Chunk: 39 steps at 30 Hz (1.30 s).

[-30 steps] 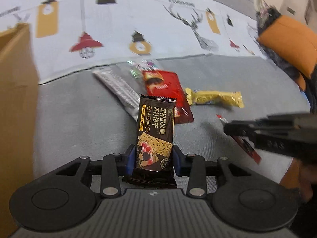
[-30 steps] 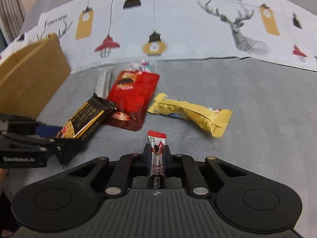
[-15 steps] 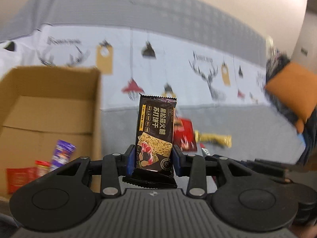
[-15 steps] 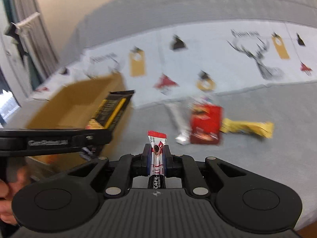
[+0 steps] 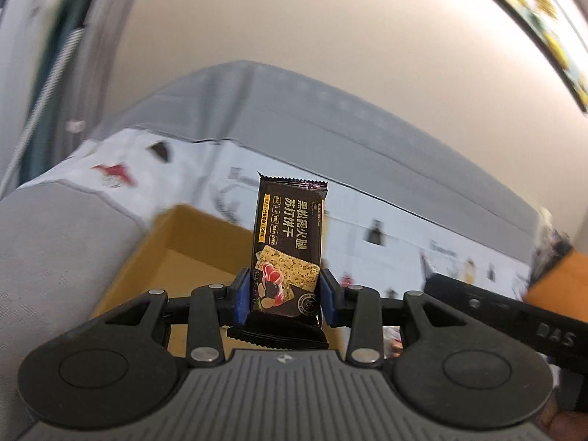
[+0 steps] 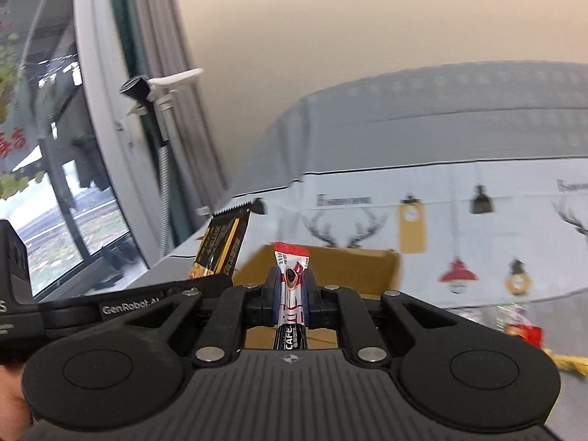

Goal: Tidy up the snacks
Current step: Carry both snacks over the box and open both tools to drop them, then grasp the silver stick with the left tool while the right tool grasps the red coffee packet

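Observation:
My left gripper (image 5: 284, 296) is shut on a black cracker packet (image 5: 288, 242), held upright in front of the open cardboard box (image 5: 183, 253). My right gripper (image 6: 290, 294) is shut on a thin red and white coffee stick sachet (image 6: 291, 290), raised in front of the same box (image 6: 352, 261). In the right wrist view the left gripper's body (image 6: 128, 305) and its cracker packet (image 6: 222, 246) show at the left. In the left wrist view the right gripper's body (image 5: 514, 316) shows at the right.
The box stands on a grey sofa against a white printed cloth (image 6: 459, 213). A red packet (image 6: 522, 330) and a yellow packet (image 6: 569, 362) lie on the sofa at the right edge of the right wrist view. A window (image 6: 44, 183) is at the left.
Both grippers have lifted off the sofa seat and swung left toward the box, each keeping its snack. The loose snacks on the seat have dropped to the view's edge.

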Available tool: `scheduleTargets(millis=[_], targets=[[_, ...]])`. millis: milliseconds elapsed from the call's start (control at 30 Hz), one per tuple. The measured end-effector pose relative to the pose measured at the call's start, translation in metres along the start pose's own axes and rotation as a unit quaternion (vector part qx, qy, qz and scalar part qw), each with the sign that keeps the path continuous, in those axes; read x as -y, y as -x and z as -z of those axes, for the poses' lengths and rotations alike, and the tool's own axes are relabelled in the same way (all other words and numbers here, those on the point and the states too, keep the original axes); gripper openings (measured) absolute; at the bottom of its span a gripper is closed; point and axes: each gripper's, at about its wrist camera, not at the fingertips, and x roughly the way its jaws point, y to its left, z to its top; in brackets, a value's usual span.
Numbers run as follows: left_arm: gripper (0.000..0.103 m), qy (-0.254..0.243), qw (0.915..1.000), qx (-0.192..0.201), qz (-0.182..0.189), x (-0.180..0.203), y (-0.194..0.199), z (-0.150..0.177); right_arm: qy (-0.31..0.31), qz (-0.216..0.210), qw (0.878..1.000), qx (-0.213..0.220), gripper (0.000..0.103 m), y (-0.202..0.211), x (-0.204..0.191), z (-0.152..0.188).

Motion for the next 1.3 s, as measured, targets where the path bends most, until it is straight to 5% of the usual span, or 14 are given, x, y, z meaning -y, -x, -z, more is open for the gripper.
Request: scheduleTargets(millis=[267, 567, 967, 1000, 1033, 1067, 1100, 1200, 1300], targets=[[0.042, 0.019, 0.9969, -0.045, -0.061, -0.053, -0.036, 0.022, 0.013, -0.005, 0.998, -0.066, 0.012, -0.074, -0.018, 0.025], [0.042, 0.007, 0.9901, -0.115, -0.08, -0.09, -0.087, 0.06, 0.007, 0.022, 0.989, -0.149, 0.012, -0.131, -0.011, 0.076], [0.042, -0.055, 0.981, -0.15, -0.11, -0.087, -0.104, 0.073, 0.004, 0.044, 0.976, -0.213, 0.013, -0.166, -0.009, 0.115], [0.042, -0.054, 0.9817, -0.149, -0.105, -0.086, -0.103, 0.072, 0.0, 0.038, 0.977, -0.21, 0.018, -0.164, -0.008, 0.115], [0.054, -0.059, 0.9824, -0.148, -0.099, -0.082, -0.099, 0.07, -0.006, 0.034, 0.978, -0.206, 0.024, -0.161, -0.008, 0.112], [0.067, -0.067, 0.9834, -0.141, -0.092, -0.076, -0.095, 0.067, -0.012, 0.026, 0.979, -0.2, 0.058, -0.157, -0.006, 0.109], [0.098, -0.079, 0.9851, -0.125, -0.088, -0.067, -0.087, 0.064, -0.01, 0.022, 0.981, -0.191, 0.074, -0.152, -0.005, 0.106], [0.103, -0.139, 0.9867, -0.061, -0.059, -0.03, -0.062, 0.059, 0.012, 0.005, 0.988, -0.153, 0.08, -0.124, -0.004, 0.096], [0.103, -0.155, 0.9863, -0.054, -0.018, 0.005, -0.054, 0.061, 0.021, 0.018, 0.993, -0.112, 0.08, -0.088, 0.011, 0.088]])
